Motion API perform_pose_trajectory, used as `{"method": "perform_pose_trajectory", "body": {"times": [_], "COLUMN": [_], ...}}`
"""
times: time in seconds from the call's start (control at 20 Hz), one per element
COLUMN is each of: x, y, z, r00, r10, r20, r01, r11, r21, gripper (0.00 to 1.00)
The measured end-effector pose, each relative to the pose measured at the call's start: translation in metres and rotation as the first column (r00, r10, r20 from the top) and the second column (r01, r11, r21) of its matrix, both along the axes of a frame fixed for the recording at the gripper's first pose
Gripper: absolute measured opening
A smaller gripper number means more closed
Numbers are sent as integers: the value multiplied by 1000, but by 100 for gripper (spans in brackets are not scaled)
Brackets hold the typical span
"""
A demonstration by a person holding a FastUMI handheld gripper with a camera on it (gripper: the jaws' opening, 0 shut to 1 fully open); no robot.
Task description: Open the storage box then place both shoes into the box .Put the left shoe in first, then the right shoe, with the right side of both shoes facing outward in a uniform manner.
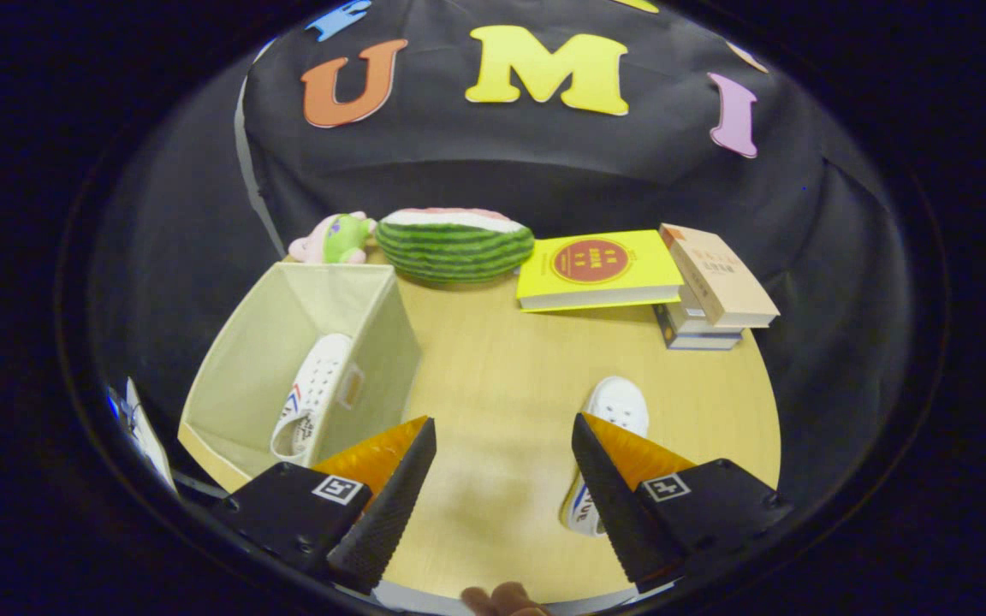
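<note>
Open storage box at the left on the wooden table, just ahead of the left finger. Inside it one white shoe, leaning on its side against the right wall of the box. Second white shoe flat on the table at the right, partly hidden behind the right finger, toe pointing away. Gripper with fingers wide apart, nothing between them except bare table, not touching either shoe. Beyond, at the far edge of the table, a watermelon toy with a small pink and green plush beside it, near the box corner. To the right, a yellow book just beside a stack of books. A fingertip under the fingers.
</note>
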State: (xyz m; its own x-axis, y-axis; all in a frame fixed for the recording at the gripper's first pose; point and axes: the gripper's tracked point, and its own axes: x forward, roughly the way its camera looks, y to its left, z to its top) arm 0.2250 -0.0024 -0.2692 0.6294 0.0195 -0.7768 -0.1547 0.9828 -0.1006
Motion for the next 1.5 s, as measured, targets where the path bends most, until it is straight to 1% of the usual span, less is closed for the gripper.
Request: {"method": "perform_pose_trajectory", "body": {"times": [0.1,0.25,0.35,0.4,0.45,0.55,0.6,0.75,0.85,0.9,1.05,1.1,1.15,1.2,1.25,1.3,1.35,1.45,1.5], "x": [-3,-9,-16,-23,-26,-24,-22,-23,-23,-24,-34,-33,-36,-33,-35,-34,-34,-34,-34], "y": [-35,-96,-133,-144,-149,-159,-164,-158,-151,-149,-138,-141,-140,-133,-133,-135,-135,-132,-133], "z": [-11,-35,-54,-65,-74,-89,-97,-113,-119,-120,-127,-132,-139,-139,-136,-139,-140,-142,-141], "r00": [997,981,956,939,927,924,923,912,912,909,892,890,880,883,877,875,873,851,845], "r10": [-53,-150,-230,-264,-276,-266,-264,-251,-217,-215,-187,-184,-170,-149,-139,-114,-111,-170,-169], "r20": [-49,-123,-180,-221,-253,-275,-280,-323,-347,-357,-412,-418,-444,-446,-460,-470,-476,-497,-507], "r01": [52,139,203,233,244,233,231,235,214,218,210,201,187,186,185,169,183,301,321], "r11": [999,986,966,960,958,961,962,968,976,975,978,980,982,982,981,983,977,934,919], "r21": [-15,-97,-158,-158,-153,-146,-146,-88,-48,-32,11,-4,-5,41,56,75,107,195,229], "gripper": [100,100,100,100,100,99,93,86,80,72,65,62,61,59,54,50,47,48,47]}}
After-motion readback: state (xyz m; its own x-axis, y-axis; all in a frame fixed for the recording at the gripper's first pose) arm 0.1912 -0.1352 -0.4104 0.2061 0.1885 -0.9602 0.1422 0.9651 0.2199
